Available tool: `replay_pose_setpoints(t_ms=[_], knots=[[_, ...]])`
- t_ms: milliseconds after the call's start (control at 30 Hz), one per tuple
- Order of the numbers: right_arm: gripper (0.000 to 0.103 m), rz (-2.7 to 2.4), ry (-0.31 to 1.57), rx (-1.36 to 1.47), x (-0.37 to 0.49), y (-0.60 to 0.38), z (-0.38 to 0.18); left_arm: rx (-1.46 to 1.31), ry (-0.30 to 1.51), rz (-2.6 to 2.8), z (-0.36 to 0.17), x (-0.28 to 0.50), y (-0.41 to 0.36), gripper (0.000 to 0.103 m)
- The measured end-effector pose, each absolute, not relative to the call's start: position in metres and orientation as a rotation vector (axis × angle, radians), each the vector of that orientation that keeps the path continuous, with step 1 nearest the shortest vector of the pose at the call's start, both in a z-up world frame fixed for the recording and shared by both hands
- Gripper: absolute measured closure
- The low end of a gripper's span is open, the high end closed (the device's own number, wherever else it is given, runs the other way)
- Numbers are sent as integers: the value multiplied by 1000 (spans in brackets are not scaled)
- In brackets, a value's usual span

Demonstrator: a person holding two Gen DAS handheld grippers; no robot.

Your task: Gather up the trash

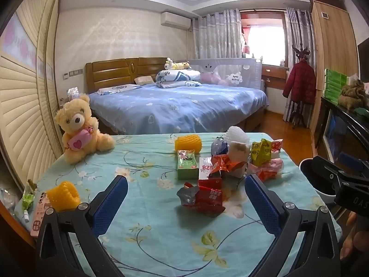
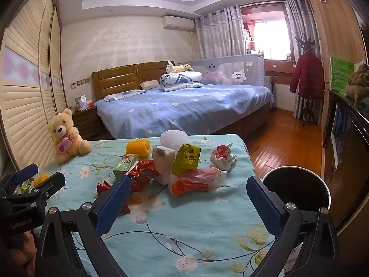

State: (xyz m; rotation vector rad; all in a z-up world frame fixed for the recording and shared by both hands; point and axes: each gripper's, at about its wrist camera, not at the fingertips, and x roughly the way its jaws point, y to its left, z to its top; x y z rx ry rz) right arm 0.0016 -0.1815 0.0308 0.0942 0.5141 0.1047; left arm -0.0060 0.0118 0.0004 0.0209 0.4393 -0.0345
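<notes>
A pile of trash lies on the table's turquoise floral cloth: a crumpled red wrapper, a green carton, a yellow foam net, a white foam net, a yellow-green packet and an orange-and-pink bag. Another yellow foam net sits at the near left. My left gripper hovers open just short of the red wrapper. My right gripper is open in front of the orange-and-pink bag. Neither holds anything.
A white bin with a black liner stands off the table's right edge. A teddy bear sits at the far left corner. A phone and small packets lie at the left edge. Behind are a blue bed and wooden floor.
</notes>
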Motion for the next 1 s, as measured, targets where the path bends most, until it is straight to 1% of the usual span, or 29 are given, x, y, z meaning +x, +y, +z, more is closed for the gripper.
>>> replay_pose_setpoints(t_ms=[533,567,733,1000], knots=[[2,104,519,93,5,-184,23,21,442,-38,0,-5,11,1],[2,104,514,95,1,-182,30,20,441,-38,0,-5,12,1],[2,104,515,91,0,-182,32,20,444,-38,-1,-5,10,1],[2,111,521,102,7,-185,21,18,450,-41,-3,-4,9,1]])
